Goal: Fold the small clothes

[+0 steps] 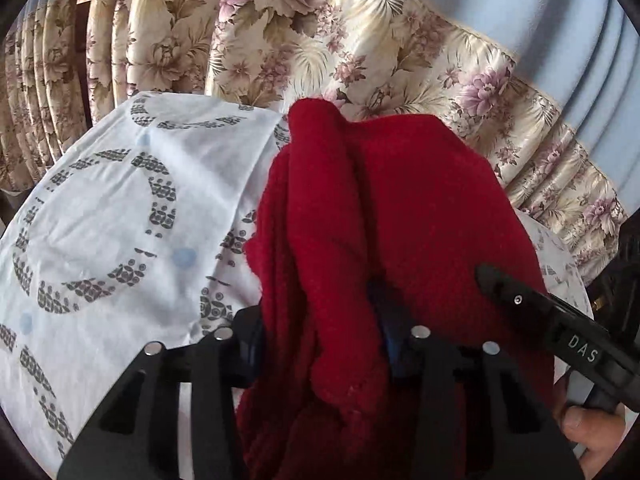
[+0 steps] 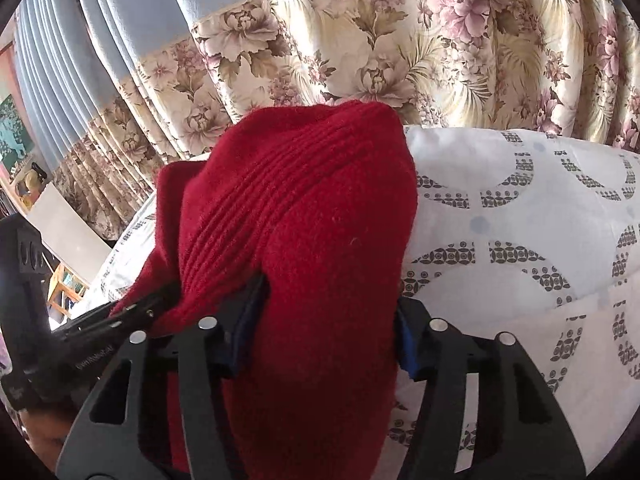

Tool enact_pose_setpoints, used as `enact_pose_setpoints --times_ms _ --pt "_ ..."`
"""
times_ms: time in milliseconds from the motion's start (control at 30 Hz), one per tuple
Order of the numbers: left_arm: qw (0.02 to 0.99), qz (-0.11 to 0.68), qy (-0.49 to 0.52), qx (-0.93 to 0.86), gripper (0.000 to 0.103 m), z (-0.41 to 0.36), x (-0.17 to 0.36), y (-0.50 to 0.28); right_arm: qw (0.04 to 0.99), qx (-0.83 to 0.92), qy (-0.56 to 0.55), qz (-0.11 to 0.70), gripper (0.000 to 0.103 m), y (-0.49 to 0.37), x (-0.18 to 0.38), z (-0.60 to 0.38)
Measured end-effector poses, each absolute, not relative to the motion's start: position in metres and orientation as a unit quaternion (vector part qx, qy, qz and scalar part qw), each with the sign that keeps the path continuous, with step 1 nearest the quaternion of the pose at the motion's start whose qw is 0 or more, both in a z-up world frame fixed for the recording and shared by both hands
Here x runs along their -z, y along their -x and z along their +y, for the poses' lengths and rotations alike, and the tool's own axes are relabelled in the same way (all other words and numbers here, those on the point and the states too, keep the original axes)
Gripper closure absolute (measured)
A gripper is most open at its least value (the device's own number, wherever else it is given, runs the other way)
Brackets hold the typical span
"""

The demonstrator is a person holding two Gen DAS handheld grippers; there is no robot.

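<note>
Both grippers, left (image 1: 320, 344) and right (image 2: 320, 320), are clamped on bunched edges of the red knit (image 1: 400, 208), raised off the patterned sheet (image 1: 120, 208), likely to spread it for folding.

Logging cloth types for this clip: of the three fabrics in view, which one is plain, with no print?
The red knit garment, bunched between both grippers. The white sheet beneath carries grey arcs and blue dots; the curtain behind is floral.
</note>
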State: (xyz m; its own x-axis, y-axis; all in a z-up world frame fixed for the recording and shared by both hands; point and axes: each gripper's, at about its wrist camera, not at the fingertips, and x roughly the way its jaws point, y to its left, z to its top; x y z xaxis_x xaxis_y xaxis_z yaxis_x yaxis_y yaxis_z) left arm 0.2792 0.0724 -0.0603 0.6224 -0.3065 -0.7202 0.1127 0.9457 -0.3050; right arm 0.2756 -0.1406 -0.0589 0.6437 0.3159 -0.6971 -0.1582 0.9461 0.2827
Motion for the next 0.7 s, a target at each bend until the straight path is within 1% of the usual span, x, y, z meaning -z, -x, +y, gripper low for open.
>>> enact_pose_setpoints --times_ms 100,200,367,500,700 --pt "0.898 0.413 0.108 0.108 0.064 0.068 0.055 -0.277 0.904 -0.135 -0.100 0.393 0.052 -0.274 0.054 -0.141" --pt "0.905 0.405 0.091 0.096 0.067 0.057 0.047 -0.276 0.906 -0.138 -0.095 0.389 0.055 -0.274 0.047 -0.143" --pt "0.908 0.394 0.089 0.114 0.068 0.024 0.030 -0.271 0.916 -0.128 -0.072 0.374 0.056 -0.262 0.022 -0.165" --pt "0.907 0.391 0.063 0.142 0.068 -0.036 0.017 -0.260 0.922 -0.116 -0.047 0.368 0.056 -0.250 -0.009 -0.211" --pt "0.898 0.383 0.091 0.196 0.068 -0.132 0.000 -0.256 0.932 -0.074 -0.012 0.356 0.056 -0.229 -0.039 -0.308"
